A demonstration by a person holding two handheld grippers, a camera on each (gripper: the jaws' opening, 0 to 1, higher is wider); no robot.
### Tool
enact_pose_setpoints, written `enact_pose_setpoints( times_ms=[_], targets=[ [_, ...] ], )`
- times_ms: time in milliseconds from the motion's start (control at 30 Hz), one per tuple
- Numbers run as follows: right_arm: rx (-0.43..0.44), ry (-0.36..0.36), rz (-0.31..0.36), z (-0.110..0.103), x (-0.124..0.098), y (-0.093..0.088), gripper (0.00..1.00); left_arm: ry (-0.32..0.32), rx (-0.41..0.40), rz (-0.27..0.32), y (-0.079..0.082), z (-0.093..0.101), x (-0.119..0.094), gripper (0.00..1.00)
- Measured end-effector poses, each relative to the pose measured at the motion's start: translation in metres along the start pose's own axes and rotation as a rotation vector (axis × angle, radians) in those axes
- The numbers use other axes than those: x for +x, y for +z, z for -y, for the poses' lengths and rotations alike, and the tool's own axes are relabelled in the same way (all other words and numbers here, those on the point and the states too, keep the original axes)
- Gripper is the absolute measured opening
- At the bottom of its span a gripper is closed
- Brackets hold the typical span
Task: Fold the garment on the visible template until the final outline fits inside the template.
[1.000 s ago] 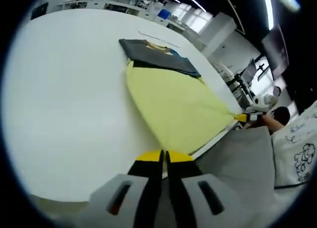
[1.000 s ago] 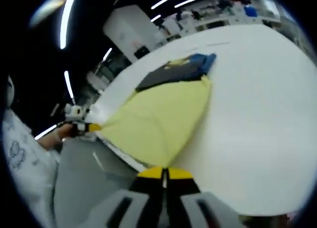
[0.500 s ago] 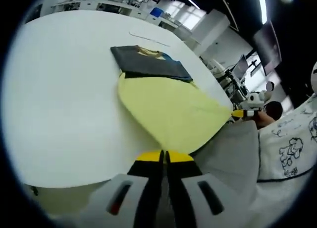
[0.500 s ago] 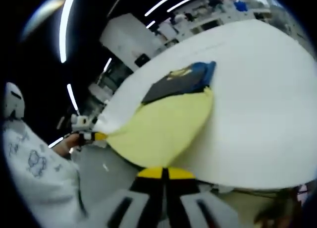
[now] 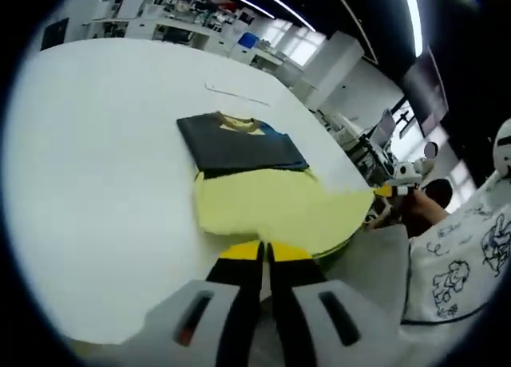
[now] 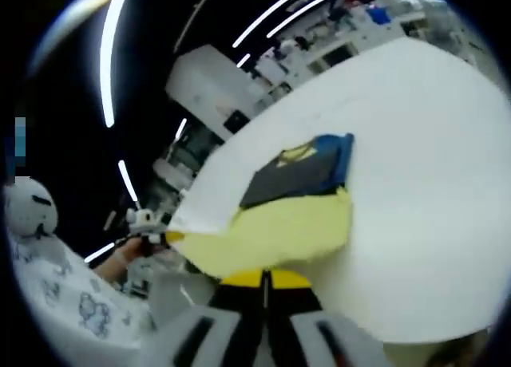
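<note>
The garment lies on the white table (image 5: 88, 159). Its far part is dark (image 5: 237, 146) with a yellow collar and a blue sleeve (image 6: 338, 150). Its near part is yellow (image 5: 275, 207) and rises off the table toward me. My left gripper (image 5: 264, 252) is shut on one corner of the yellow hem. My right gripper (image 6: 265, 278) is shut on the other corner. In the left gripper view the right gripper (image 5: 389, 191) holds the cloth at the right; in the right gripper view the left gripper (image 6: 156, 238) holds it at the left. A thin line (image 5: 236, 94) is marked on the table beyond the collar.
The table's near edge runs just under the lifted hem. A person's white patterned sleeve (image 5: 459, 251) and grey clothing (image 5: 375, 263) are at the right. Desks, shelves and monitors stand far behind the table (image 6: 431, 191).
Both grippers have lifted the yellow hem up off the table and carried it toward the dark part, so the yellow cloth now looks shorter and slack. Both views have tilted upward.
</note>
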State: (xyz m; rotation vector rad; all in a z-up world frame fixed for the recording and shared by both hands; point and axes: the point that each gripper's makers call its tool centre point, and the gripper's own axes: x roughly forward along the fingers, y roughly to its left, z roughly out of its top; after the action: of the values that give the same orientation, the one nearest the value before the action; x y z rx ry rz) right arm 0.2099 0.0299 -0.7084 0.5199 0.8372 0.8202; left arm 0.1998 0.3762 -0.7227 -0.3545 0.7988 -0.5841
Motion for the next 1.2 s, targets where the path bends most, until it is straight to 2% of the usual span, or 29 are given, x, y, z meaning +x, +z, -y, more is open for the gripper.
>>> enact_pose_setpoints(
  times_ms=[200, 233, 300, 333, 400, 533, 600, 667, 933, 1100, 1200],
  targets=[
    [-0.045, 0.027, 0.031, -0.005, 0.018, 0.047, 0.0, -0.024, 0.033, 0.058, 0.05, -0.009, 0.016, 0.0],
    [-0.078, 0.027, 0.028, -0.004, 0.023, 0.057, 0.0, -0.025, 0.03, 0.066, 0.056, -0.011, 0.018, 0.0],
    [-0.126, 0.01, 0.027, 0.0, 0.031, 0.075, 0.0, -0.031, 0.026, 0.092, 0.074, -0.015, 0.025, 0.0],
    [-0.129, 0.011, 0.029, 0.001, 0.032, 0.078, 0.0, -0.037, 0.024, 0.106, 0.084, -0.019, 0.03, 0.0],
    [-0.133, 0.006, 0.044, 0.005, 0.04, 0.097, 0.0, -0.042, 0.017, 0.126, 0.101, -0.025, 0.039, 0.0],
    [-0.158, -0.017, 0.079, 0.025, 0.054, 0.134, 0.0, -0.024, 0.002, 0.158, 0.123, -0.039, 0.056, 0.0],
    [-0.155, -0.02, 0.092, 0.036, 0.061, 0.149, 0.0, -0.02, -0.009, 0.166, 0.128, -0.04, 0.065, 0.0],
    [-0.162, -0.033, 0.096, 0.049, 0.069, 0.162, 0.0, -0.001, -0.002, 0.165, 0.135, -0.051, 0.075, 0.0],
    [-0.132, -0.091, 0.143, 0.096, 0.1, 0.206, 0.0, 0.024, -0.089, 0.198, 0.157, -0.076, 0.112, 0.0],
    [-0.093, -0.119, 0.152, 0.123, 0.125, 0.221, 0.0, 0.047, -0.171, 0.22, 0.169, -0.104, 0.133, 0.0],
    [-0.075, -0.14, 0.141, 0.137, 0.138, 0.221, 0.0, 0.058, -0.211, 0.225, 0.171, -0.117, 0.145, 0.0]
  ],
)
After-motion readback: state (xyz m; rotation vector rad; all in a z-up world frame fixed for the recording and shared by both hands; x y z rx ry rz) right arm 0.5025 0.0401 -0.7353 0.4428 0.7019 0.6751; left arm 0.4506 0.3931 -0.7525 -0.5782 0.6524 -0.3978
